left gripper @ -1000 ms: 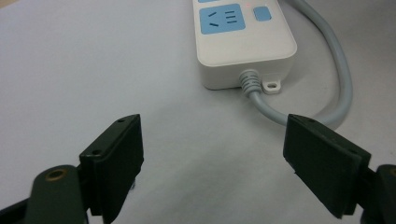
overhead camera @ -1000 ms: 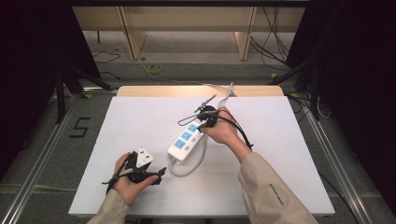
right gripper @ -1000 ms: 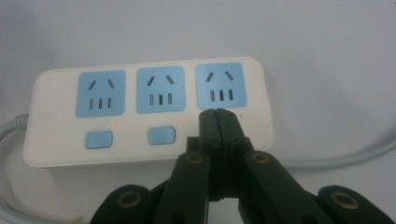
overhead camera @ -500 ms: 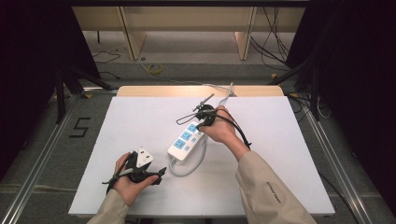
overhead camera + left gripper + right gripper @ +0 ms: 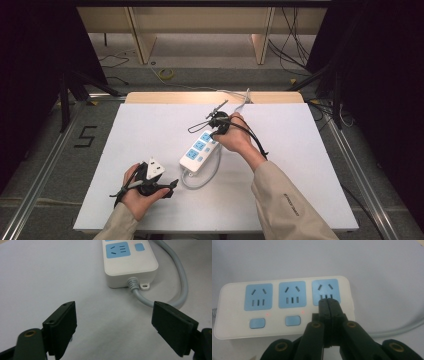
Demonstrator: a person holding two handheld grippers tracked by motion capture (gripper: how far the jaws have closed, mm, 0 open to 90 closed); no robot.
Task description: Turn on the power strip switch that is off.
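Power strip (image 5: 199, 152) lies mid-bench (image 5: 310, 165). Your right gripper (image 5: 328, 302) fingers pinched together, empty, tip over third switch, likely to press it. Left gripper (image 5: 113, 322) fingers wide, parked near cable (image 5: 180, 282).

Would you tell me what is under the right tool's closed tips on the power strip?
The right tool covers the spot beside the end socket, where the other two sockets have a blue switch. Whatever is there is hidden.

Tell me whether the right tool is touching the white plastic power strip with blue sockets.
Cannot tell. In the right gripper view the shut right tool overlaps the white plastic power strip at its end socket, with neither contact nor gap plain.
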